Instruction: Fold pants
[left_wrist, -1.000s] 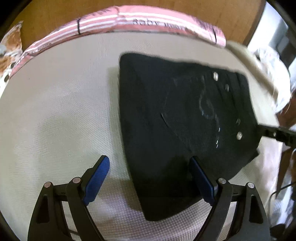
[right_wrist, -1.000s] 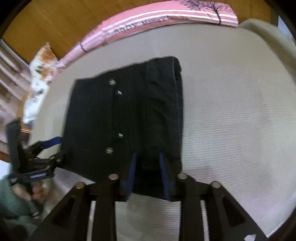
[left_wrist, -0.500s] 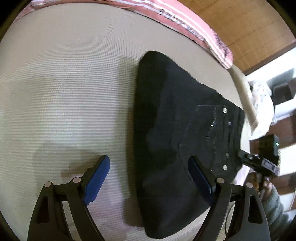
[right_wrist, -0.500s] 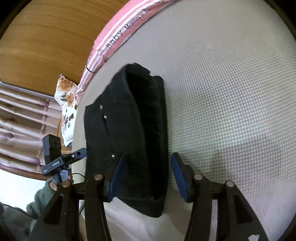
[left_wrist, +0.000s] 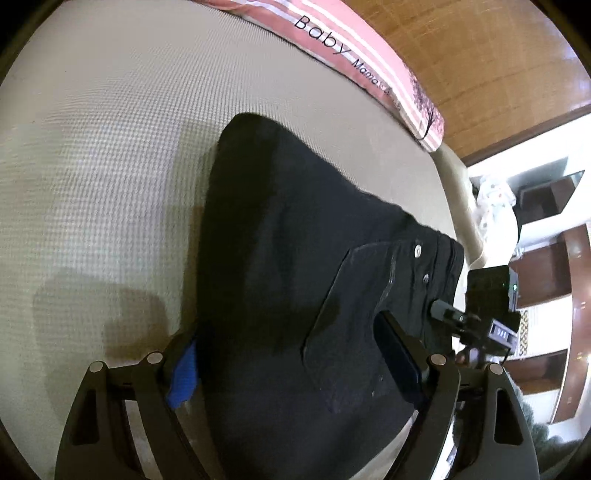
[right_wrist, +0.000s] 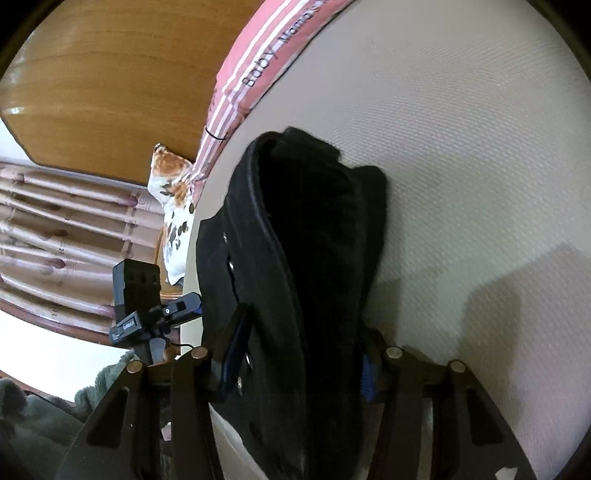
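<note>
The black pants (left_wrist: 295, 280) lie folded into a thick bundle on the beige mattress (left_wrist: 103, 155); a back pocket and metal rivets face up. My left gripper (left_wrist: 291, 365) is open, its fingers straddling one end of the bundle. My right gripper (right_wrist: 299, 354) is open too, straddling the opposite end of the pants (right_wrist: 306, 258), one finger under the edge. Each gripper shows in the other's view: the right one (left_wrist: 480, 317) at the waistband side, the left one (right_wrist: 155, 314) at the left.
A pink striped pillow (left_wrist: 369, 62) lies along the mattress's far edge below a wooden headboard (left_wrist: 480, 55). A floral cushion (right_wrist: 173, 206) and curtains (right_wrist: 62, 236) are beyond the bed. Shelves (left_wrist: 535, 266) stand off to the right.
Both grippers have moved in closer and lower over the ends of the bundle. The right gripper, shut on the pants a second ago, has opened wide. The pants look more bunched.
</note>
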